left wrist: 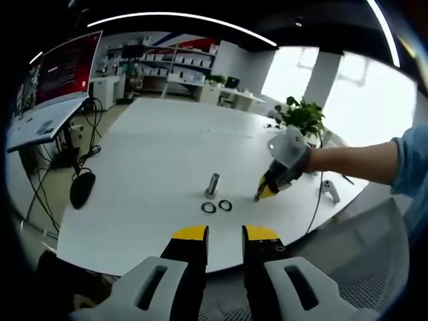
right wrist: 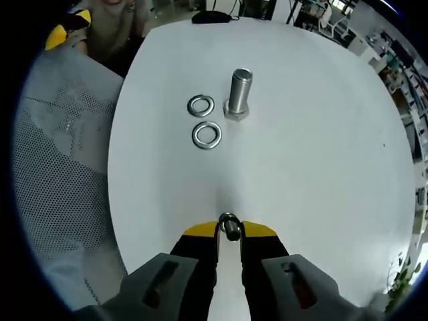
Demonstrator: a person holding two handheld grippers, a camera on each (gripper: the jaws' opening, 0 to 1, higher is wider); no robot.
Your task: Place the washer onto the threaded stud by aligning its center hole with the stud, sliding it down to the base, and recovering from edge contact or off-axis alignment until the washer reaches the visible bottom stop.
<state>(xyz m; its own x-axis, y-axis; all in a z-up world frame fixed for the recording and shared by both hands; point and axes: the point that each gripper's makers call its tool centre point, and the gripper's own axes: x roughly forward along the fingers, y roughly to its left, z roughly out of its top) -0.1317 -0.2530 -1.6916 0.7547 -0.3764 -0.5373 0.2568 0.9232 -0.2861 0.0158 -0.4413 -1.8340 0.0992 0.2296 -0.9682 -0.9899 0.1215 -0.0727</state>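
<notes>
A steel threaded stud [right wrist: 239, 92] stands upright on its hex base on the white table [right wrist: 321, 154]. Two loose washers [right wrist: 200, 105] [right wrist: 206, 135] lie flat just left of it. My right gripper [right wrist: 229, 231] is shut on a third washer [right wrist: 229, 226], held on edge between the yellow tips, low over the table and well short of the stud. In the left gripper view the stud [left wrist: 212, 184] and the two washers [left wrist: 209, 208] [left wrist: 225, 204] sit mid-table, with the right gripper [left wrist: 263, 192] to their right. My left gripper [left wrist: 225, 235] is open off the near edge.
A grey mesh chair [right wrist: 60, 167] sits along the table's left edge. A potted plant [left wrist: 302, 117] stands at the far right corner. A black object [left wrist: 82, 189] with cables lies beside the table's left edge, near a desk [left wrist: 40, 127].
</notes>
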